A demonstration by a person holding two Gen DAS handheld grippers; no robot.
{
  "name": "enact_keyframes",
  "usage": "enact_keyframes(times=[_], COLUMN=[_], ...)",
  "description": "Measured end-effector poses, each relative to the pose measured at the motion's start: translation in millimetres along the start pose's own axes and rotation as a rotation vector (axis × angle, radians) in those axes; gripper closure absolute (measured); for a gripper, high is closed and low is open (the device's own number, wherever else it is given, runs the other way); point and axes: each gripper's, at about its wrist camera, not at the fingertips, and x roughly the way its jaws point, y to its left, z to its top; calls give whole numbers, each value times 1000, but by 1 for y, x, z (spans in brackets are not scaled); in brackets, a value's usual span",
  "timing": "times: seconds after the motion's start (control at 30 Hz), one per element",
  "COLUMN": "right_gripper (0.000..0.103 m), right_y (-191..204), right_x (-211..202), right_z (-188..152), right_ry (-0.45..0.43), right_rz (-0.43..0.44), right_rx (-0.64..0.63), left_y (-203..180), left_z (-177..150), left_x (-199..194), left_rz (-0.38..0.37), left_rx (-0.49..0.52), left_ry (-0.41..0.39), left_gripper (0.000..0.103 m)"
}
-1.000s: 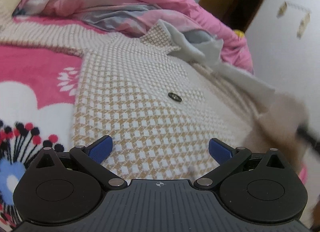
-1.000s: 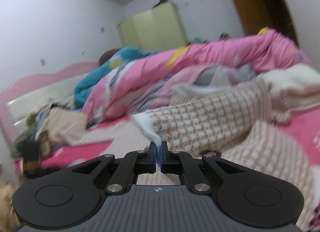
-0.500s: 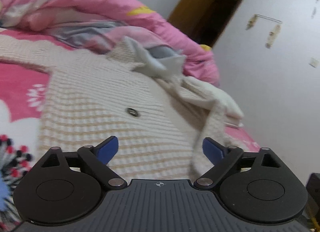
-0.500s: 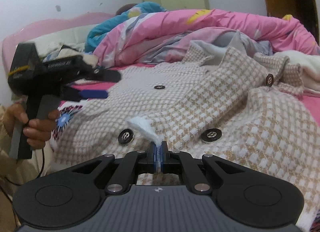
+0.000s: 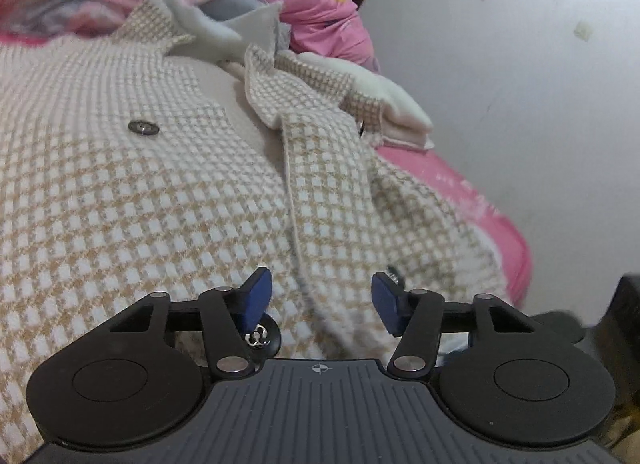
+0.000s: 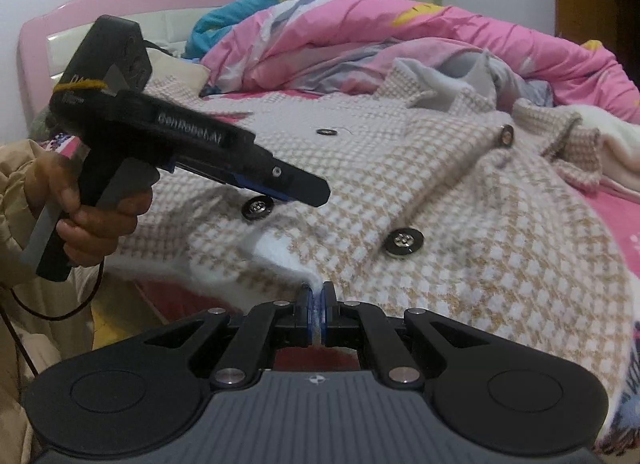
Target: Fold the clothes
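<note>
Right wrist view: the checked coat [image 6: 460,224] lies spread front-up on the bed [image 6: 616,208], its collar toward the pink quilt [image 6: 400,36] and its hem toward us. We take the coat's overlapped front edge as our landmark.

Step in hand, as we judge it: getting a second hold on the coat front so the panel can be folded. To do it well, we think the left gripper [image 5: 318,302] should close squarely on the front edge itself rather than on the large button [image 5: 260,338] just left of that edge, and take both layers, so the panel lifts without sliding. The right side should keep its pinch low and taut, so the cloth between the two holds stays flat.

Left gripper: about half open and closing. The front edge runs up between its blue pads [image 5: 256,296], but they do not yet press on cloth. In the right wrist view it hovers just above the coat, left of the front edge, in the person's hand [image 6: 92,224].

Right gripper [image 6: 316,312]: clamped tight on a white fleecy corner of the coat at the hem end of the front edge.
</note>
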Motion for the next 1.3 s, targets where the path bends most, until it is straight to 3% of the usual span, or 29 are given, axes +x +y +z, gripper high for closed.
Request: enact_keyframes(times=[0.33, 0.6, 0.77, 0.83, 0.93, 1.13, 1.3], right_gripper=[96, 94, 76, 66, 62, 55, 50], right_y=[-5, -44, -75, -81, -88, -98, -127], right_x=[-15, -73, -73, -60, -32, 70, 165], right_z=[-13, -20, 27, 58, 104, 186, 233], right_ry=[19, -136, -229, -237, -216, -34, 87], right_rz=[-82, -146, -122, -115, -110, -180, -301], right_rx=[75, 372, 441, 412, 345, 192, 166], left_y=[-18, -16, -12, -9, -1, 15, 27], left_z=[-9, -9, -7, -8, -10, -16, -18], left_x=[7, 7, 8, 10, 10, 8, 7], left_rz=[67, 54, 25, 12, -19, -76, -120], left_rx=[137, 131, 128, 126, 107, 77, 24], left_ry=[-23, -38, -61, -71, -95, -143, -159], left_gripper=[49, 49, 50, 50, 55, 67, 80])
